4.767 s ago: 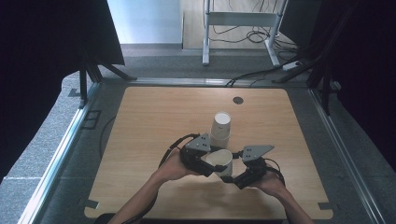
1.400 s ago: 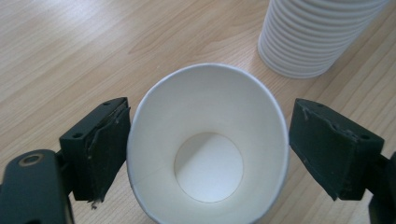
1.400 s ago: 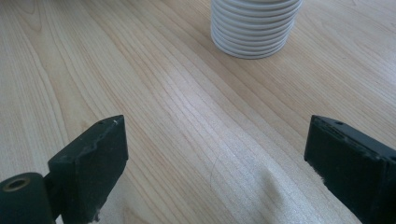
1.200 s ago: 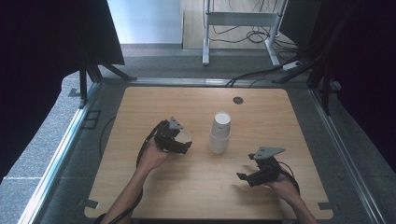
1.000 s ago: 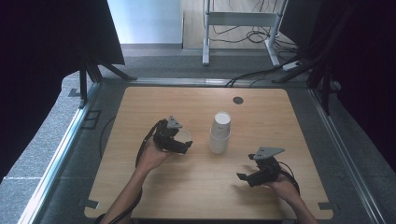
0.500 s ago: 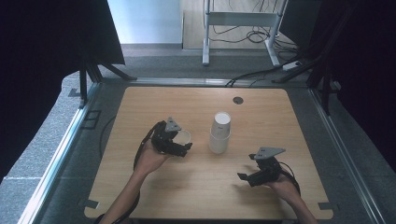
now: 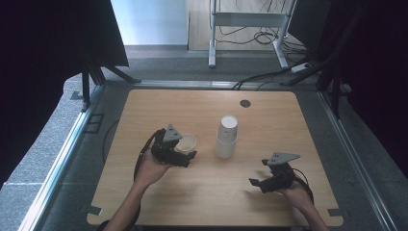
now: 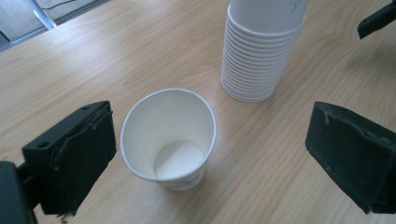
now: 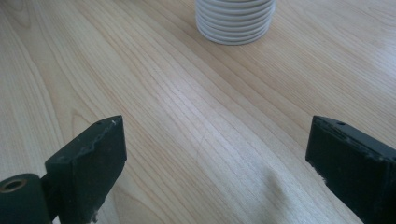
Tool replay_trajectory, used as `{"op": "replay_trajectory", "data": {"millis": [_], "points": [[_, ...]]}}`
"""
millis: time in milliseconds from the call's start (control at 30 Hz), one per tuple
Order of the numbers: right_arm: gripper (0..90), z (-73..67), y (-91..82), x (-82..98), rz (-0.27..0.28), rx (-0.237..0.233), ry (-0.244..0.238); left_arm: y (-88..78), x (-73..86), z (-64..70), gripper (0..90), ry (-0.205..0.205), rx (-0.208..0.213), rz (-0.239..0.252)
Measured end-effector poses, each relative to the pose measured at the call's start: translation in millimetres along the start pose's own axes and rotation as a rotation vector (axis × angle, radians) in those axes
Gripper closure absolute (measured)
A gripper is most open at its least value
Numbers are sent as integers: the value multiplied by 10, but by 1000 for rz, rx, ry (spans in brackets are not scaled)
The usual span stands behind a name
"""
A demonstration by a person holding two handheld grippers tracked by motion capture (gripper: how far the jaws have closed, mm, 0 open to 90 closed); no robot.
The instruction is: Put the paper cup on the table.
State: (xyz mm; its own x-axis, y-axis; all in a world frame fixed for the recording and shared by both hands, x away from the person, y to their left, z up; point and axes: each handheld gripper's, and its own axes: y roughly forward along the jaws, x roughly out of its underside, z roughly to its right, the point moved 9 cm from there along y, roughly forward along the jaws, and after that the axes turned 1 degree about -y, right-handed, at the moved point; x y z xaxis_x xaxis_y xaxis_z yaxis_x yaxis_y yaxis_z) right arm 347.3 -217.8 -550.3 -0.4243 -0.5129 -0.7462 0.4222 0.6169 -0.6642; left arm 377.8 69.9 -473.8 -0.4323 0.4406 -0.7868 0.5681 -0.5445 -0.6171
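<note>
1. The single paper cup (image 8: 168,140) stands upright on the wooden table (image 7: 192,106), between the wide-open jaws of the left gripper (image 8: 210,154), apparently untouched.
2. It looks light, thin and crushable: take it gently at mid-wall.
3. The stack of paper cups (image 7: 226,137) stands just beside.
4. The right gripper (image 9: 215,172) is spread and empty; there is open board all round.

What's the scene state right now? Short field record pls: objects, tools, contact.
surface: wooden table
cup: single paper cup, upright, empty, standing on the table
stack: nested paper cups, upright, right of the cup and apart from it
left tool: open, jaws either side of the cup, not touching it
right tool: open, nothing between jaws, near the table's right front
</note>
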Motion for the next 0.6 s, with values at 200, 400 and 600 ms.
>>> {"op": "replay_trajectory", "data": {"millis": [200,400,600], "points": [[30,33,-12,34,-6,13,4,-124,84,-4,4,-8,-9,20],[22,48,-23,41,-7,22,6,-256,187,17,0,-15,-10,37],[17,61,-31,58,-8,27,10,-357,315,62,0,-17,-8,45]]}}
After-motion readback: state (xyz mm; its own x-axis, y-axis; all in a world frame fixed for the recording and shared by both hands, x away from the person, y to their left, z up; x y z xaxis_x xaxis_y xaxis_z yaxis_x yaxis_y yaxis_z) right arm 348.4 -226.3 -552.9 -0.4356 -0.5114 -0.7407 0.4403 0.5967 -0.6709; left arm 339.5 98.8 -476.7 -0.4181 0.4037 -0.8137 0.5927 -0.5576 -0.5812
